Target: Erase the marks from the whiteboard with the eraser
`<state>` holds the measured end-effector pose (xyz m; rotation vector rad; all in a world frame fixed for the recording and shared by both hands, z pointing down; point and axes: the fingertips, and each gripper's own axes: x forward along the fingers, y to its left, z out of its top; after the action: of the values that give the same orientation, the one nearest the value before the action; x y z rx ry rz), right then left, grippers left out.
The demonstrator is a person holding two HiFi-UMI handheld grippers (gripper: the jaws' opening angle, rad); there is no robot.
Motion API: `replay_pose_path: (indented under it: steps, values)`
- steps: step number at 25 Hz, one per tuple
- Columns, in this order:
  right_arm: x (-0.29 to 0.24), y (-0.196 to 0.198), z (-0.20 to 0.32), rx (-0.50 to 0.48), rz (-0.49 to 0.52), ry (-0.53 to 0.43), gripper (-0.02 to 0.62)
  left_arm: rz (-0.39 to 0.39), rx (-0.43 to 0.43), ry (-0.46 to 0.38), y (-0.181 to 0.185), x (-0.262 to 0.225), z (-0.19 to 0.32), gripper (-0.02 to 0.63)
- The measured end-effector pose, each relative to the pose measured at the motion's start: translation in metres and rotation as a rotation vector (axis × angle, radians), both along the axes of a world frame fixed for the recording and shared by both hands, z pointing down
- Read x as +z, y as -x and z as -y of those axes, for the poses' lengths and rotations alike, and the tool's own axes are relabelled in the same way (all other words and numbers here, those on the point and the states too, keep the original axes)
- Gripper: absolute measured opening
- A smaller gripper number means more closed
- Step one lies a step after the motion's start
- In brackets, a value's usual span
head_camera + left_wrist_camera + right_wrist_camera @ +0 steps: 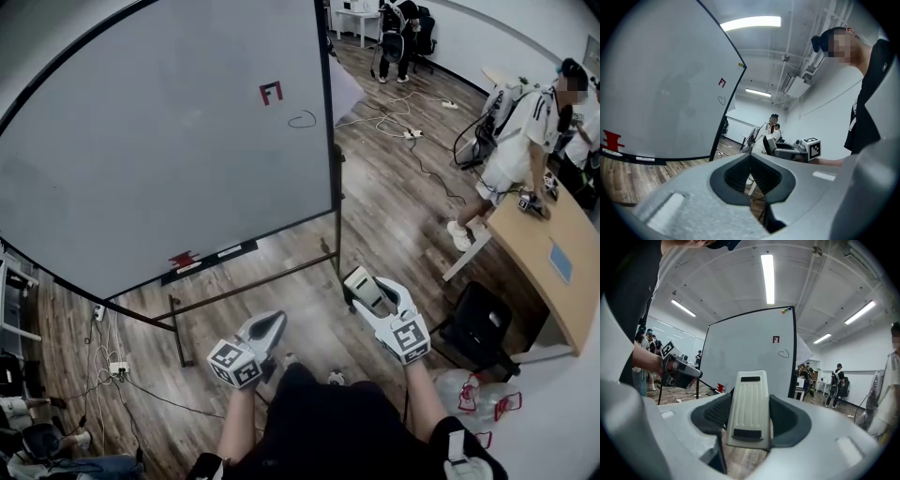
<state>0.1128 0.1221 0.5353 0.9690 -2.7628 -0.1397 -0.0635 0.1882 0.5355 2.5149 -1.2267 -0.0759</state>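
Note:
A big whiteboard (150, 141) on a wheeled stand fills the upper left. Near its right edge it bears a red angular mark (270, 92) and a thin black oval (302, 119); both show again as the red mark (776, 339) and the oval (783, 353). My right gripper (364, 289) is shut on a white ribbed eraser (750, 408), held well short of the board. My left gripper (271, 325) hovers beside it, shut with nothing between its pads (751, 174).
A small red thing (183, 259) lies on the board's tray. Cables (403, 122) run over the wooden floor. At the right a person (520, 141) stands by a wooden desk (553, 281), with a black chair (478, 319) next to it. More people stand farther back.

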Motion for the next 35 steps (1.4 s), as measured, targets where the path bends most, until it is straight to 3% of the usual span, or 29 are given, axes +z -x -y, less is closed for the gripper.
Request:
replay_pose_path:
  steps: [23, 35]
  values:
    - [0.007, 0.029, 0.063, 0.026, -0.039, 0.017, 0.258, -0.021, 0.05, 0.012, 0.029, 0.003, 0.078, 0.011]
    - [0.008, 0.04, 0.118, 0.081, -0.048, 0.023, 0.258, -0.023, 0.127, 0.008, 0.037, 0.001, 0.149, 0.011]
